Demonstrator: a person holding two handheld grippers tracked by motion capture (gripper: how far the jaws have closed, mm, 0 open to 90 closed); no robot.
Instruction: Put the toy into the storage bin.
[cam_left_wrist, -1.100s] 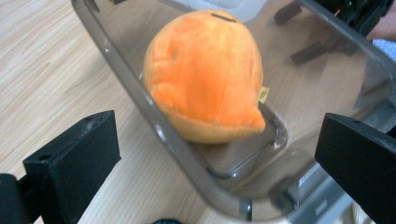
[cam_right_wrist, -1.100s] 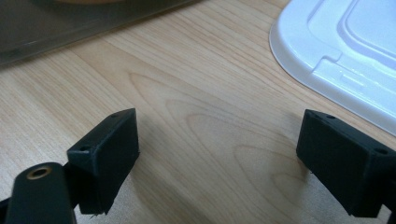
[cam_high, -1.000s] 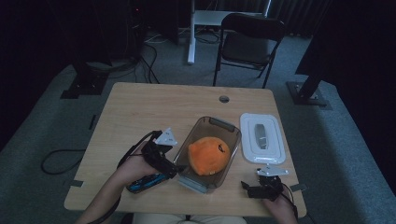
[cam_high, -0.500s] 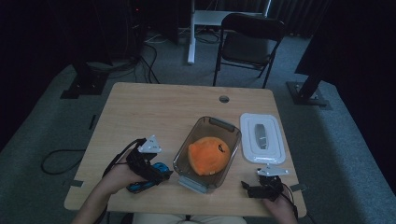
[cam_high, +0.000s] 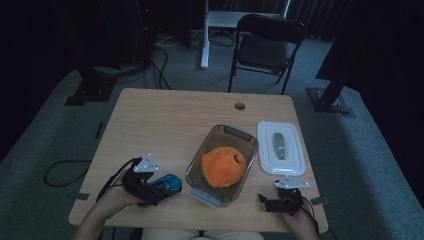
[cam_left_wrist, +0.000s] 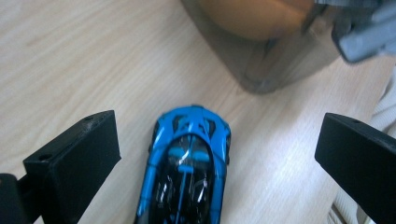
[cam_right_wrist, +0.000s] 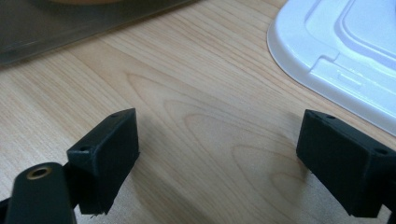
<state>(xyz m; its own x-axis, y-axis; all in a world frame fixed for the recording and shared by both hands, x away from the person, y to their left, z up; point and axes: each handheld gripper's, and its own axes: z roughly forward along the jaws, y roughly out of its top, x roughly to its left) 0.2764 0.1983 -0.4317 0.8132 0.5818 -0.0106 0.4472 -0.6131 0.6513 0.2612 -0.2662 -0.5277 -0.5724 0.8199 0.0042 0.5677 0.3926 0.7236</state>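
A blue toy car (cam_left_wrist: 187, 163) lies on the wooden table (cam_high: 165, 125), its nose toward a clear container (cam_left_wrist: 261, 70). My left gripper (cam_left_wrist: 219, 140) is open, one jaw on each side of the car, neither touching it. In the high view this left gripper (cam_high: 159, 190) sits near the table's front left, with the blue toy car (cam_high: 169, 182) just left of the clear container (cam_high: 245, 142). An orange plush (cam_high: 223, 166) lies inside the container. My right gripper (cam_right_wrist: 219, 140) is open over bare wood with nothing between its jaws; in the high view the right gripper (cam_high: 274, 202) is at the front right.
A white lid (cam_high: 280, 147) lies flat to the right of the container, and the white lid (cam_right_wrist: 345, 51) is just beyond my right gripper. A black chair (cam_high: 267, 45) stands behind the table. A round cable hole (cam_high: 240, 106) is near the far edge.
My left gripper has drawn back from the container's side, leftward and toward the near edge, and now straddles the blue car. The right gripper has stayed put.
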